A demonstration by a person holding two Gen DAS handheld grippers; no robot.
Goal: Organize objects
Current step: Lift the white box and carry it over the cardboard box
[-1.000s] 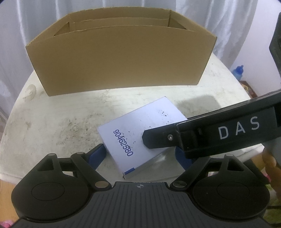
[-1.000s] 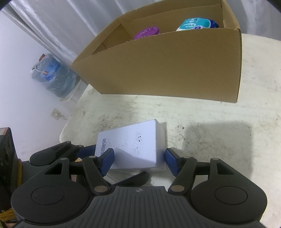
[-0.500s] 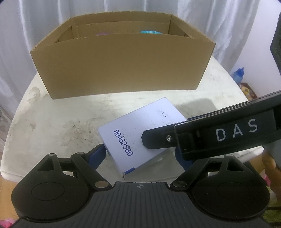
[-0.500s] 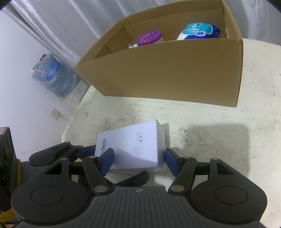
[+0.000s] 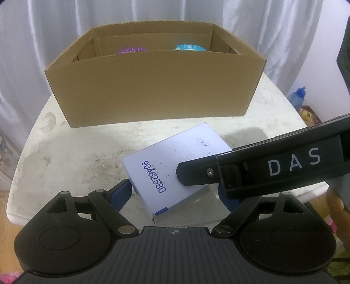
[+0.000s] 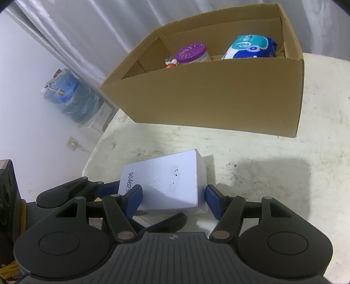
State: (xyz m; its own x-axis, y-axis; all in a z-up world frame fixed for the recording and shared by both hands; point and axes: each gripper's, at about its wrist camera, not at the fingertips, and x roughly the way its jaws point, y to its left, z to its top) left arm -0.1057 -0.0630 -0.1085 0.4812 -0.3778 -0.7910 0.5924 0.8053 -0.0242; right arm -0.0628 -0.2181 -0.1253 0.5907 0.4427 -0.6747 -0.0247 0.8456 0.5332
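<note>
Straddling claw, left gripper (image 5: 175, 192): blue pads sit either side of the white box; the near pad is just beside its corner, the other is hidden, so whether it grips cannot be told.
Right gripper (image 6: 172, 196): at middling width, both blue pads against opposite sides of the white box, clamping it.
Crossing finger (image 5: 284, 166): black, lettered "DAS", part of the right gripper, lying over the white box's top.
White box (image 5: 175, 153): by the table's near edge, turned askew, a blue number printed on top; whether it rests on the table cannot be told.
Table (image 5: 76, 153): white, stained, rounded corners.
Cardboard box (image 5: 153, 87): open-topped, at the far edge, well apart from the white box.
Contents: purple-lidded jar (image 6: 192, 52) and blue-teal packet (image 6: 251, 47), side by side behind an inner divider.
Backdrop: pale curtain (image 5: 153, 11).
</note>
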